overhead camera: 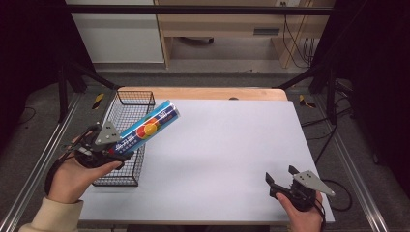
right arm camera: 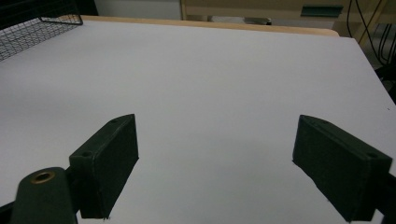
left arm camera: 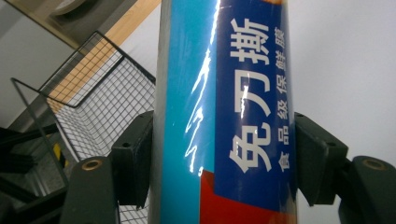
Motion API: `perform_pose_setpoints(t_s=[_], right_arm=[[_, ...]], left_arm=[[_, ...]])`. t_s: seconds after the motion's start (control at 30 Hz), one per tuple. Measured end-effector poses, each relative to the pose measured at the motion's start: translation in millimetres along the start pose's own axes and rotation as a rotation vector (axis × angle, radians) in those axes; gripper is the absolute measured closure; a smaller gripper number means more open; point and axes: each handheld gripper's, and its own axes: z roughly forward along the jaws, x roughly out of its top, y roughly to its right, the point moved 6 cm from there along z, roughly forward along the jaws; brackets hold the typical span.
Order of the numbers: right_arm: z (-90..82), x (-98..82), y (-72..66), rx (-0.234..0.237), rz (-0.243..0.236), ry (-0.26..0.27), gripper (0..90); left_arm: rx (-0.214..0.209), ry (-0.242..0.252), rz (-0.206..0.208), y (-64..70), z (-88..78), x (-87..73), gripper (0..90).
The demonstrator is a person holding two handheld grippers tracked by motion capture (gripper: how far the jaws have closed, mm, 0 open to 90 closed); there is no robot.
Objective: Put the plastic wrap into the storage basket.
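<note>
1. Both jaws of the left gripper (left arm camera: 224, 158) clamped the glossy blue cylindrical cling-film box (overhead camera: 145, 129) near its lower end, above the black wire basket (overhead camera: 126, 118).
2. Risk: the long, slick box could pivot or slip.
3. Right gripper (overhead camera: 283, 180) sat spread, empty.

Roll (left arm camera: 224, 112): glossy printed wrap w/ glare streaks. Basket (overhead camera: 126, 121): thin black wire mesh. Counter (overhead camera: 232, 145): smooth matt white top, wood far edge. Claw pads (right arm camera: 109, 161): matt black.

High view looks down fwd; gripper views sit low, close; all share wire basket (overhead camera: 126, 140) (left arm camera: 93, 102) (right arm camera: 35, 30).
</note>
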Motion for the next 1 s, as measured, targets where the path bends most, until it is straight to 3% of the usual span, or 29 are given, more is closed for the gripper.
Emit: perform_pose_setpoints(t_s=[0.47,0.67,1.0], right_arm=[[0.2,-0.9,-1.7,-0.003,0.0,-0.007,14.6],[0.9,-2.1,-0.5,-0.004,0.012,-0.008,14.7],[0.6,-2.0,-1.4,-0.006,0.015,-0.005,15.4]], left_arm=[[0.019,-0.018,-0.047,-5.4,-10.1,-17.5,32.2],[0.027,-0.025,-0.129,-14.5,-9.5,-21.7,32.2],[0.048,-0.077,-0.172,-26.5,-0.2,-30.0,32.3]])
